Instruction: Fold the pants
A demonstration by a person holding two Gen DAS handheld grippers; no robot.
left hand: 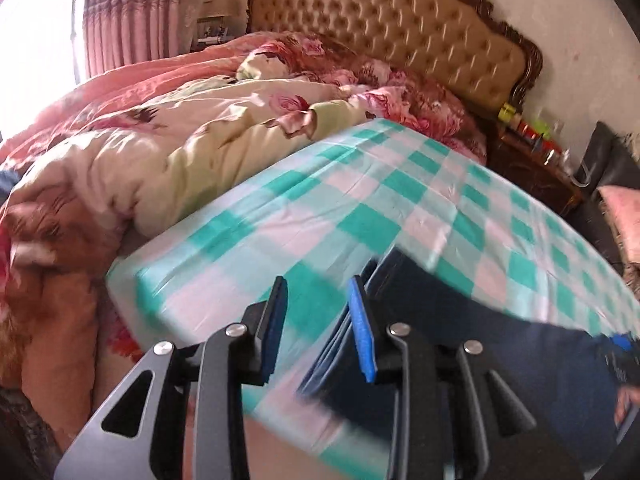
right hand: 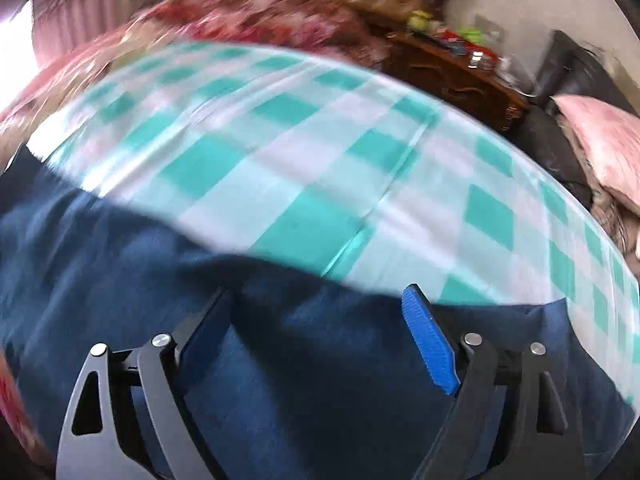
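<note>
Checked sheet [right hand: 280, 152], navy pants [right hand: 280, 380], both tools parted

green checked sheet [left hand: 400, 208], floral quilt [left hand: 168, 152], tufted headboard [left hand: 400, 28], nightstand [right hand: 452, 72]

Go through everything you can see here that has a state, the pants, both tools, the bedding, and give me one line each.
Pants: dark blue, lying on the checked sheet at its near edge, looks folded in layers.
Left tool: open, nothing between its pads, beside the pants.
Right tool: open wide above the pants, not gripping.
Checked sheet: spread mostly flat, lightly creased.
Floral quilt: bunched up beside the sheet.
</note>
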